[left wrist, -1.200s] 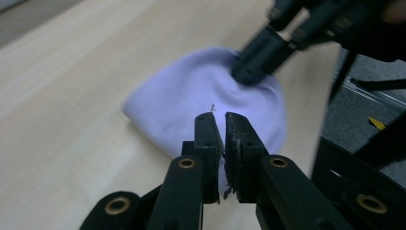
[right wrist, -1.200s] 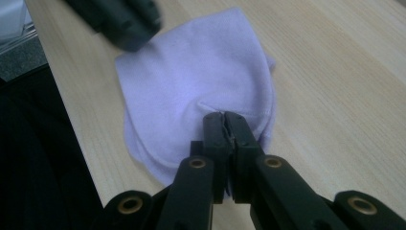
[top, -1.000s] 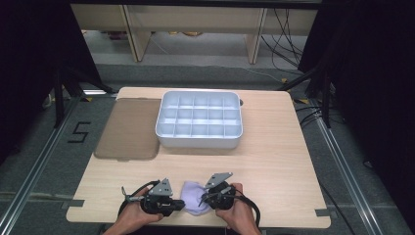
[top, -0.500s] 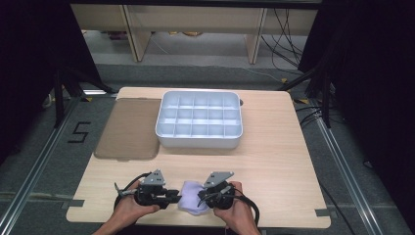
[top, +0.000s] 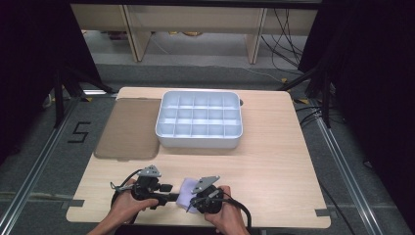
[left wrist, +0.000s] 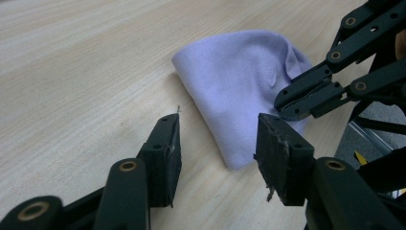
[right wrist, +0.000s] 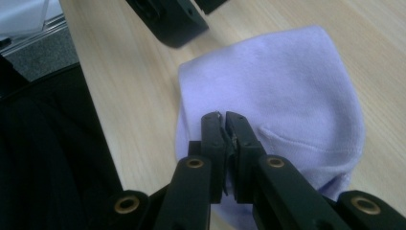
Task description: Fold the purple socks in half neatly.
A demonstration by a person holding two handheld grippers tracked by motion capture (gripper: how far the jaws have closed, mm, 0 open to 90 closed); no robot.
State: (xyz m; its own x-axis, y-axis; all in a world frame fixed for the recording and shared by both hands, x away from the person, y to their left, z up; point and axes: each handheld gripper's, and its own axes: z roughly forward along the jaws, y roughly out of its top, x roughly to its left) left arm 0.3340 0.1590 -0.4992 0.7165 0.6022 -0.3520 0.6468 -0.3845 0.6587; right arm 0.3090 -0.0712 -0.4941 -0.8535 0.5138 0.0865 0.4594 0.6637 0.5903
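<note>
— What have you got there?
— A soft lilac cloth (left wrist: 239, 100), a fine knit folded into a rounded wedge, lying at 6 o'clock on the desk (top: 274, 166) near your edge.

— How do your tongs stand?
— Your right tongs (right wrist: 225, 120) are clamped together on the cloth's edge, reaching over it from 5 o'clock. Your left tongs (left wrist: 218, 136) have just been opening; they stand apart with nothing pressed between them, the cloth's corner just beyond, and lie level at 7 o'clock.

— And around you?
— Pale wood-grain desk, a white gridded tray (top: 199, 118) at 12 o'clock, a brown mat (top: 129, 128) at 10, grey floor beyond.
</note>
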